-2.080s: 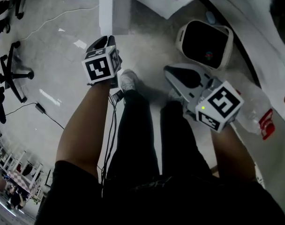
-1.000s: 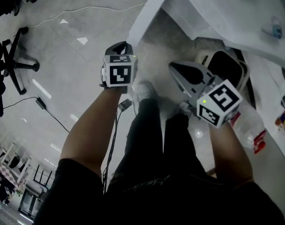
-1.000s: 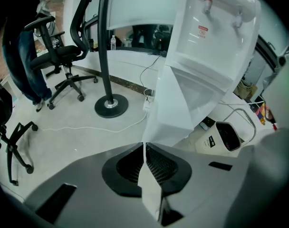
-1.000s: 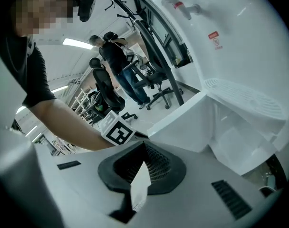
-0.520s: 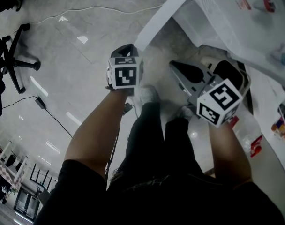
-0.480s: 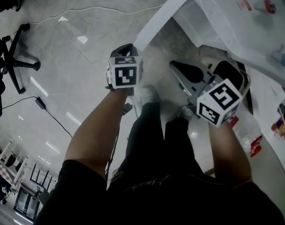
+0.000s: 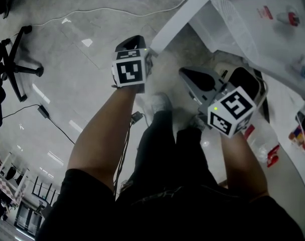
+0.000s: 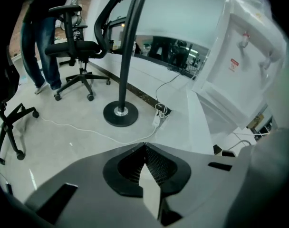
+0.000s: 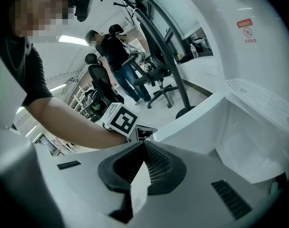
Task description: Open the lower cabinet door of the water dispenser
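Observation:
The white water dispenser (image 8: 246, 56) stands at the right, with taps and a red label on its front. Its lower cabinet door (image 7: 175, 19) stands swung out as a white panel, and the white inside of the cabinet (image 9: 258, 141) shows behind it. My left gripper (image 7: 138, 40) is shut and empty, just left of the door's (image 8: 196, 122) outer edge; I cannot tell if it touches. My right gripper (image 7: 184, 73) is also shut with nothing in it, low in front of the cabinet opening. The right gripper view shows the left gripper's marker cube (image 9: 120, 119) beside the door (image 9: 192, 118).
A black pole on a round base (image 8: 120, 115), a power strip with cables (image 8: 158, 118) and office chairs (image 8: 75, 46) fill the floor to the left. A black-and-white bin (image 7: 245, 84) and a plastic bottle (image 7: 265, 152) lie by my feet. A person in jeans (image 8: 40, 56) stands behind.
The left gripper has shifted a little up the picture along the door's edge. The right gripper has barely moved. More of the dispenser's front now shows at the upper right.

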Demonstrator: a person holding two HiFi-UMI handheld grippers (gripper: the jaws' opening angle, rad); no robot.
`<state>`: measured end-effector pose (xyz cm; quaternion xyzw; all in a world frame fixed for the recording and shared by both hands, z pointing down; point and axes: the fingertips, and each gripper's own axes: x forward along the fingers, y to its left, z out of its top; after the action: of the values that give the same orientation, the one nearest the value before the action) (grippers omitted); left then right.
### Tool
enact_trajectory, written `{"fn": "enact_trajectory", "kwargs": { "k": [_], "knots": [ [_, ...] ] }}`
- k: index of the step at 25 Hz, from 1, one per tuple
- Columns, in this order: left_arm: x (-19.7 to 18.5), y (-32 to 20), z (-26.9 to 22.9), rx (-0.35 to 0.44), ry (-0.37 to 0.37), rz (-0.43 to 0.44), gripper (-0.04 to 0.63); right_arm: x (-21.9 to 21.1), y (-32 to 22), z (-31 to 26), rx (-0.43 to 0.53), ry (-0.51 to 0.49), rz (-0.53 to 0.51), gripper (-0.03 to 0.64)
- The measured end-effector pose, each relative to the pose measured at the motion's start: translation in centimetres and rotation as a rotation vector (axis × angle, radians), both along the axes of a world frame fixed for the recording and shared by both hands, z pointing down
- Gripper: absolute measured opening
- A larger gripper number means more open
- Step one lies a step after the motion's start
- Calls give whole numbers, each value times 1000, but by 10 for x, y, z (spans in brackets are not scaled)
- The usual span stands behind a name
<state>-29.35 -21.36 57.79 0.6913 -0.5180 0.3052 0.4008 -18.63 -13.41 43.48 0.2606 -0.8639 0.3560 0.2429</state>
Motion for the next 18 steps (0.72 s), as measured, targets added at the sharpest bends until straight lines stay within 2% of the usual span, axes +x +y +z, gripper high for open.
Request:
{"fn": "enact_trajectory", "kwargs": {
  "k": [5,10,14,18],
  "knots": [
    [-26,-1,-17,17,-3,-29,0,-5,-1,-12,15,-4,-16,12],
    [-44,8,-51,70,6,-45,1,-10,0,-31,56,-28,-28,12],
    [-42,25,-93,135,45,-32,0,-12,12,-54,110,-51,-43,12],
    [-27,60,-141,173,110,-40,0,7,35,-81,155,-58,-31,12]
  ]
}}
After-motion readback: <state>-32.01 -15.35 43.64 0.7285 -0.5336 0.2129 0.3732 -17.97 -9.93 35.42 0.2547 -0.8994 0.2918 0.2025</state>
